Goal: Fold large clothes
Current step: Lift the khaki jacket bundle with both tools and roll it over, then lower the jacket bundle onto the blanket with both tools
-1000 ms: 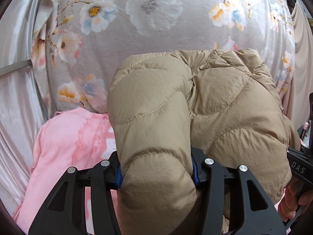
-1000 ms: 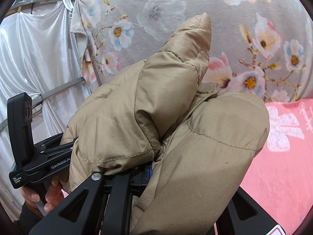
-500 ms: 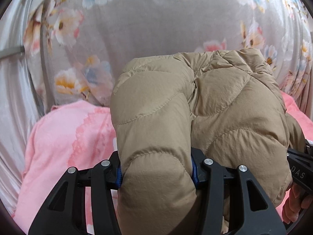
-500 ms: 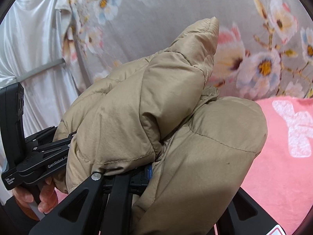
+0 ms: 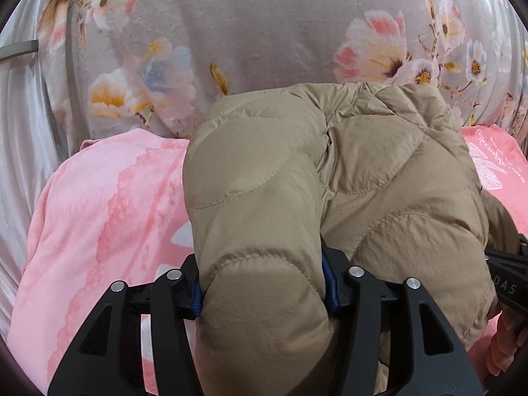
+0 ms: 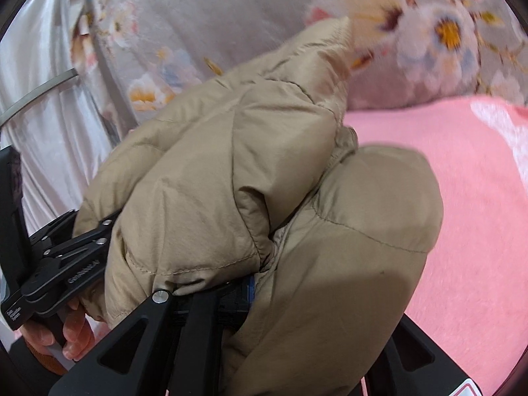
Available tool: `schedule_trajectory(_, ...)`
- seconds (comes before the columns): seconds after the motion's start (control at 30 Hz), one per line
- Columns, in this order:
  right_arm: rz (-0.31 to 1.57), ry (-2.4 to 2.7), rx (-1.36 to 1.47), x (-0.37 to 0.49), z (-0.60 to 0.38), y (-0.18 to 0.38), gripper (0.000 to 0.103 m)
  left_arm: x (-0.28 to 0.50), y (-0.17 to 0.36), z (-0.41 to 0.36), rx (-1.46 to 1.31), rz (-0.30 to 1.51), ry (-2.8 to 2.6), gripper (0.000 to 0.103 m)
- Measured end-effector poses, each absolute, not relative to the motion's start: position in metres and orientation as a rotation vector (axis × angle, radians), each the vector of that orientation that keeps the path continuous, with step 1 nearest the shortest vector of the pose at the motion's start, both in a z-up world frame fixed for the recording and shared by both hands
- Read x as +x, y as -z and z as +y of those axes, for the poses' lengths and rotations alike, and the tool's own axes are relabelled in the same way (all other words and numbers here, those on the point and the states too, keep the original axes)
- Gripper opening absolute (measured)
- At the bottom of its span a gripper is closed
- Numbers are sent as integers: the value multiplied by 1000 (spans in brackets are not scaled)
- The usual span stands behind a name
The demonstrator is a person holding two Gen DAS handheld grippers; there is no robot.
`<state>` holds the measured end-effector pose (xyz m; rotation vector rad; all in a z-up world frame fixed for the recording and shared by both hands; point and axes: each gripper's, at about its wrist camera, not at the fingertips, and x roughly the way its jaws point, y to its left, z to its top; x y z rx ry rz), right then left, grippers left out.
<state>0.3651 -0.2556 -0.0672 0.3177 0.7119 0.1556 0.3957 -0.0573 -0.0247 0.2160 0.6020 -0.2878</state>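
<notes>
A tan quilted puffer jacket (image 5: pixel 346 191) fills the middle of both views, bunched up and held above a pink blanket (image 5: pixel 109 217). My left gripper (image 5: pixel 264 290) is shut on a thick puffed fold of the jacket. My right gripper (image 6: pixel 297 293) is shut on another bunch of the same jacket (image 6: pixel 264 171); its right finger is hidden under the fabric. In the right wrist view the left gripper (image 6: pixel 62 257) shows at the left edge, with a hand on its handle. In the left wrist view the right gripper's body (image 5: pixel 508 283) shows at the right edge.
A grey floral sheet (image 5: pixel 264 33) hangs behind the pink blanket (image 6: pixel 462 198). A shiny white curtain with a metal bar (image 6: pixel 36 95) stands at the left.
Both grippers have moved down and forward with the jacket in them. More pink blanket shows now, and the floral sheet looms closer. The grips have not changed.
</notes>
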Motion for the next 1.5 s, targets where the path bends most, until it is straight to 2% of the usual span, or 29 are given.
schedule_trajectory(0.13,760,-158,365,371,-261,79,15,395,34,-54,213,610,275,59)
schedule_trajectory(0.2,788,-166,397,375,-265,83,19,397,37,-49,184,629,264,68)
schedule_trajectory(0.23,800,-168,417,375,-269,84,25,399,39,-42,149,646,247,73)
schedule_trajectory(0.27,825,-165,446,375,-274,86,29,399,40,-37,129,659,224,84)
schedule_trajectory(0.3,840,-161,459,372,-278,86,40,398,40,-31,110,670,205,90)
schedule_trajectory(0.33,858,-150,477,366,-283,85,54,396,40,-24,92,682,202,90)
schedule_trajectory(0.4,867,-94,488,342,-298,78,70,386,36,-8,72,711,209,90)
schedule_trajectory(0.5,851,-34,501,301,-317,64,70,362,20,11,93,718,186,90)
schedule_trajectory(0.57,822,47,476,280,-320,49,67,350,8,15,118,710,136,90)
schedule_trajectory(0.63,786,55,416,266,-309,28,31,342,-3,13,135,727,107,90)
schedule_trajectory(0.73,770,4,247,265,-259,-1,10,331,-19,-2,97,763,149,90)
schedule_trajectory(0.77,768,-10,185,267,-241,-5,7,329,-20,-6,95,769,156,90)
schedule_trajectory(1.0,784,-37,-12,302,-182,8,2,312,4,-34,127,873,172,90)
schedule_trajectory(1.13,816,-46,31,318,-195,21,2,297,29,-24,152,926,173,90)
schedule_trajectory(1.3,840,-27,117,340,-212,33,0,335,49,-1,128,948,50,90)
schedule_trajectory(1.5,866,-9,118,357,-210,57,0,354,54,-11,242,877,-15,91)
